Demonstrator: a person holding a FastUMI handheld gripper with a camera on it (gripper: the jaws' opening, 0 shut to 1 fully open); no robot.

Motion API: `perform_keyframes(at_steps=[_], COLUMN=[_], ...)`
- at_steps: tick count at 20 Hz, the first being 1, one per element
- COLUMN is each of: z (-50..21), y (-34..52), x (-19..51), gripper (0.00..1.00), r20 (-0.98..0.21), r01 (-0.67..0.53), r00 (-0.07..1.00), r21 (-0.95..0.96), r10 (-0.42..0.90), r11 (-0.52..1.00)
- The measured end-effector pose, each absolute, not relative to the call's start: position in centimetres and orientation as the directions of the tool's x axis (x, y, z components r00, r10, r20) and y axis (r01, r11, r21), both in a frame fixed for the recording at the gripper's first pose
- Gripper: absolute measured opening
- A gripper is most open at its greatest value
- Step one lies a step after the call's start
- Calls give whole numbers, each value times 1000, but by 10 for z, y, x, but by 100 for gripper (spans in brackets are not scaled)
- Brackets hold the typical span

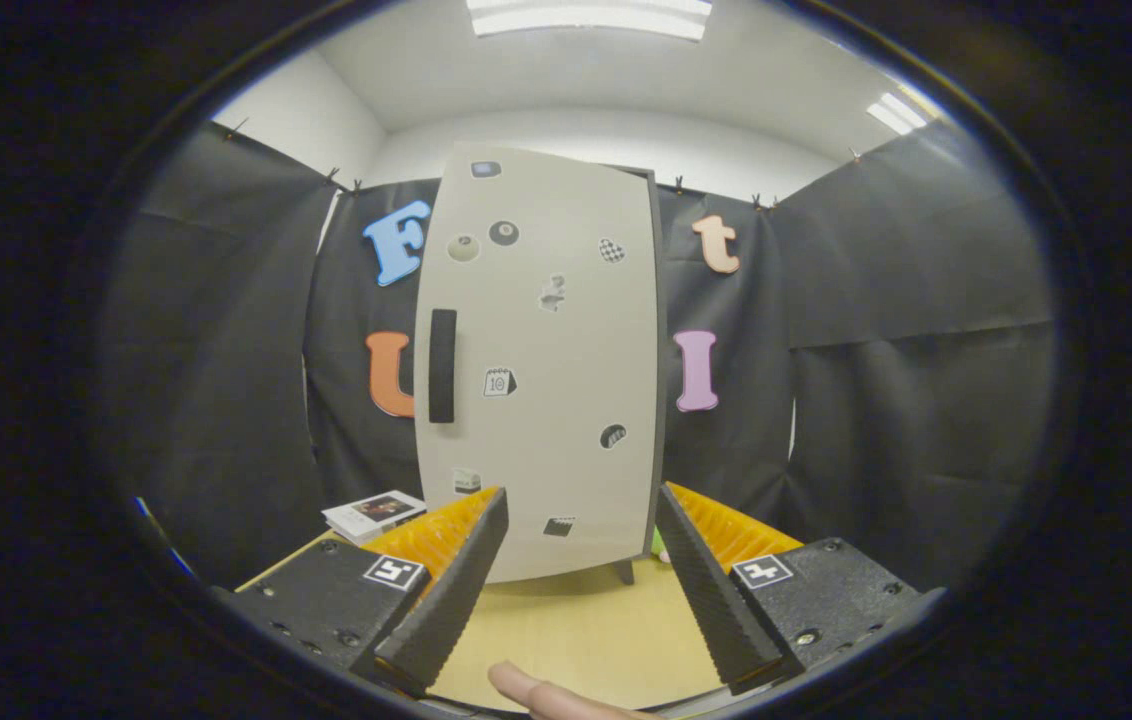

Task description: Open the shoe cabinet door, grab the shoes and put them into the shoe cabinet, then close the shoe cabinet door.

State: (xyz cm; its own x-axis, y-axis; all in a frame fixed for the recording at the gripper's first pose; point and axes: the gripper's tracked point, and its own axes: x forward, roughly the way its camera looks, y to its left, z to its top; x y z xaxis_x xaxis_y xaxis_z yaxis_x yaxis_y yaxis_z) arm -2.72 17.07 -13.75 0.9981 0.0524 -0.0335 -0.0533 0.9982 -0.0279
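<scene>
Gripper view, gripper [581,560]: fingers spread wide, nothing between them, held back from the cabinet
Shoe cabinet door [541,370]: shut, upright on the surface [576,630], just beyond the fingertips
Handle [442,365]: dark vertical bar near the door's left edge, off the gripper's centre line
Shoes: none seen
Fingertip [536,692]: a person's, low between the fingers
Risk: an approach straight ahead would likely meet the flat panel, not the handle; a hard tug may tip or slide the light cabinet; the booklet [373,513] at left could be knocked

Pale grey flat cabinet door [566,380] dotted with small black-and-white stickers, its upright bar handle [442,365] black; light yellowish wooden worktop [581,630] below.
</scene>
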Motion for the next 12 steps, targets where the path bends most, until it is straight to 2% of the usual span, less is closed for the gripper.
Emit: perform_keyframes(at_steps=[5,12], z=[-126,-133], y=[165,165], x=[-40,-38], gripper=[97,97], r20=[16,1], r01=[-41,-45], r00=[999,999], r21=[-40,-34], r10=[42,45], r11=[998,998])
